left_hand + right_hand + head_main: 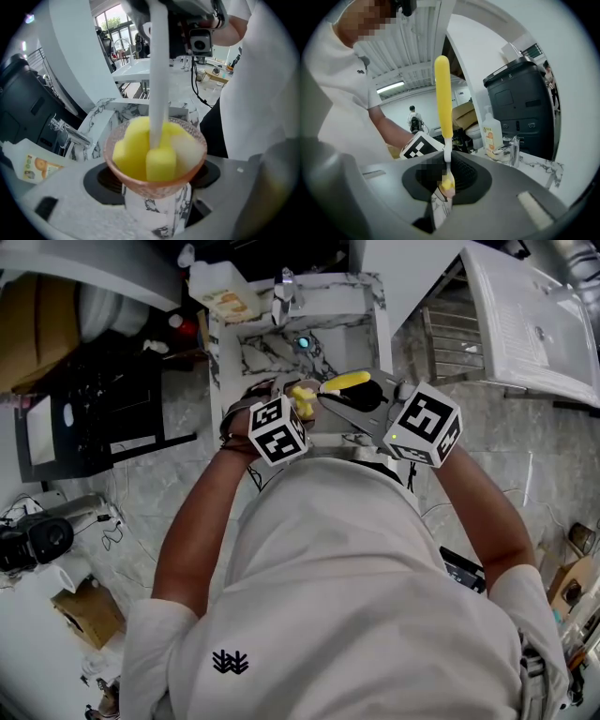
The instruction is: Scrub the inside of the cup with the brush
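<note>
A pink textured glass cup (pixel 155 183) stands upright between the jaws of my left gripper (pixel 157 208), which is shut on its lower body. The brush's yellow sponge head (pixel 145 152) fills the inside of the cup, and its white shaft (pixel 158 79) rises out of it. My right gripper (pixel 443 190) is shut on the brush, whose yellow handle (pixel 443 96) sticks up past the jaws. In the head view both marker cubes, left (pixel 277 429) and right (pixel 427 425), sit close together over the sink, with the yellow handle (pixel 347 382) between them.
A marble-patterned sink (pixel 370 310) with a chrome faucet (pixel 284 294) lies below the grippers. A soap bottle (pixel 225 298) stands at its back left. A white drying rack (pixel 534 329) is to the right and a black appliance (pixel 520 108) stands behind the faucet.
</note>
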### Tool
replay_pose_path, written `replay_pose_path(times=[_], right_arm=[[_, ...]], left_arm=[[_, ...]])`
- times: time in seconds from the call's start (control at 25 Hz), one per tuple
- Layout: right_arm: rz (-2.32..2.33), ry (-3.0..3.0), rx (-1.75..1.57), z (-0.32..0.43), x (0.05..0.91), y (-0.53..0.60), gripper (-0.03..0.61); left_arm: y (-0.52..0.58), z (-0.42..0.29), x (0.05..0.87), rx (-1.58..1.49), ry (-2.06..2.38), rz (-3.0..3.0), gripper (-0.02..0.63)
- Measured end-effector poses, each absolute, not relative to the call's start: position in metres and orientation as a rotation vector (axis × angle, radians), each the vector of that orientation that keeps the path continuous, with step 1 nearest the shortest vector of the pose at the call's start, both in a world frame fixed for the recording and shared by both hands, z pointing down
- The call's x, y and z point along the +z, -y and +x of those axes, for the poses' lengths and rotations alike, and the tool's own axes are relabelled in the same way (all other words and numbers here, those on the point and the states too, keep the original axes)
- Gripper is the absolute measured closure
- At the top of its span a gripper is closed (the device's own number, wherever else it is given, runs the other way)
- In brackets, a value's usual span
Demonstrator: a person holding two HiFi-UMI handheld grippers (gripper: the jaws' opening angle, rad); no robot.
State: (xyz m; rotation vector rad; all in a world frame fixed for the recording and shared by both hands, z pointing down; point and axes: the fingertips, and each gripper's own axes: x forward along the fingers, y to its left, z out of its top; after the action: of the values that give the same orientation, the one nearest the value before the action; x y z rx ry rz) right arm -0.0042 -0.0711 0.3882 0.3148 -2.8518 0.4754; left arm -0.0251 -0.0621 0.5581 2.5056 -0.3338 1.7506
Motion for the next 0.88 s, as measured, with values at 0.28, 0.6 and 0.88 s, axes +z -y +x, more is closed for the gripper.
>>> replay_pose_path(times=[0.28, 0.6, 0.88], right_arm=[[0.387, 2.919, 0.723, 0.021, 0.370, 0.085, 0.537], [0.407, 2.884, 0.427, 0.014, 0.373, 0.082, 0.537], [0.276, 2.864, 0.306, -0.010, 0.395, 0.073, 0.537]], left_arm=[[0.067, -0.039, 0.558, 1.741, 0.414, 2.477, 0.235], [0.067, -0.034, 0.553, 1.722, 0.423, 2.481, 0.233], [0.062, -0.026, 0.550, 1.772, 0.344, 2.525, 0.234]])
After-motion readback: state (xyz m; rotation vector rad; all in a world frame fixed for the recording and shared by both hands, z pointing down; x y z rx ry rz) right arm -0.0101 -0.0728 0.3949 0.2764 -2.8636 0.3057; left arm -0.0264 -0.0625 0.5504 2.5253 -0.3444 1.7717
